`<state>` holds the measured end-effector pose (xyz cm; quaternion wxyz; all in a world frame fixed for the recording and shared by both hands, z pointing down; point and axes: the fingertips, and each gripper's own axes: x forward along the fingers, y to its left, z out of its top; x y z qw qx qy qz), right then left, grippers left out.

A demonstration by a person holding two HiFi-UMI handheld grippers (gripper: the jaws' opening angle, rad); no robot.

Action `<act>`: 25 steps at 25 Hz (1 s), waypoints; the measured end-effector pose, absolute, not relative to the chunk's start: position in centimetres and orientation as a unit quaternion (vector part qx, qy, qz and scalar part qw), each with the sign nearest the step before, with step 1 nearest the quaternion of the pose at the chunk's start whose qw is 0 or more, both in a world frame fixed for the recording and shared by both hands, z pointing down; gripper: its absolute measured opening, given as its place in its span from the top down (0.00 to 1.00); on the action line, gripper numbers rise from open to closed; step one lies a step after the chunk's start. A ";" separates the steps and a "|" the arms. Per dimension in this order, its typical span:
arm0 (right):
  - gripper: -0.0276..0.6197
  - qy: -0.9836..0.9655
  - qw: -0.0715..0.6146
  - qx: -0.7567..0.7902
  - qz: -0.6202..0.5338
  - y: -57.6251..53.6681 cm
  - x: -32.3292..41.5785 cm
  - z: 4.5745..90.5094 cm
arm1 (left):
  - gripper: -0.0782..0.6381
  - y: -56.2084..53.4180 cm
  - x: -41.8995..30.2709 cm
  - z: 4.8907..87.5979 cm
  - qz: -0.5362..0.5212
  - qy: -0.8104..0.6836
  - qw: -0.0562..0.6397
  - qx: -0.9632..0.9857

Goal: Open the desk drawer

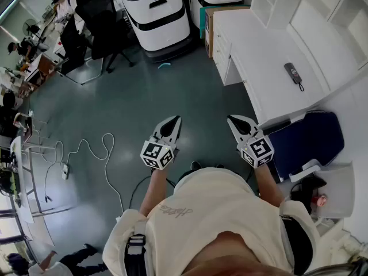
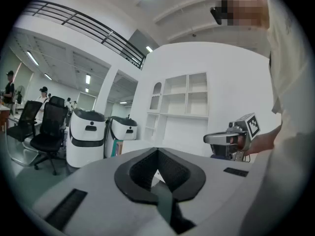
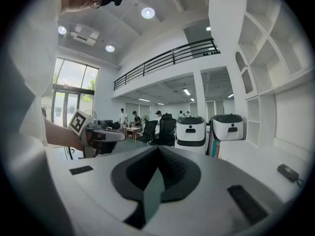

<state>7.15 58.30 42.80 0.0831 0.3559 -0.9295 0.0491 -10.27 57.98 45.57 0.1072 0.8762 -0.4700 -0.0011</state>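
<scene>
Although the person stands with both tools raised over the bare floor, nothing of the task looks begun. The left gripper [image 1: 174, 119] has its jaws pressed together with nothing between them, and the right gripper [image 1: 232, 120] is likewise closed and empty. The desk [image 1: 270, 68] stands ahead and to the right, well apart from both, with a remote [image 1: 293, 73] on its top and a blue chair [image 1: 307, 137] just beside its near end. Its drawers [image 1: 221, 50] sit at the far end and all appear flush, so none seems open. By my reading everything is left: approach, part the jaws, grip a drawer front, pull.
</scene>
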 end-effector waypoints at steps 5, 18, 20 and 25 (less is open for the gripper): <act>0.96 -0.920 0.061 0.385 0.052 56.3 5.2 42.4 | 0.89 56.4 -11.8 44.7 -0.020 -0.444 0.088 0.891; 0.96 -0.901 0.081 0.412 0.106 54.5 2.3 46.0 | 0.89 53.9 -15.0 49.5 -0.056 -0.414 0.170 0.892; 0.96 -0.901 0.082 0.412 0.106 53.2 1.7 46.1 | 0.89 53.1 -15.6 50.0 -0.056 -0.420 0.178 0.888; 0.96 -0.908 0.068 0.401 0.103 48.6 0.6 46.5 | 0.89 50.0 -16.4 50.1 -0.049 -0.426 0.173 0.887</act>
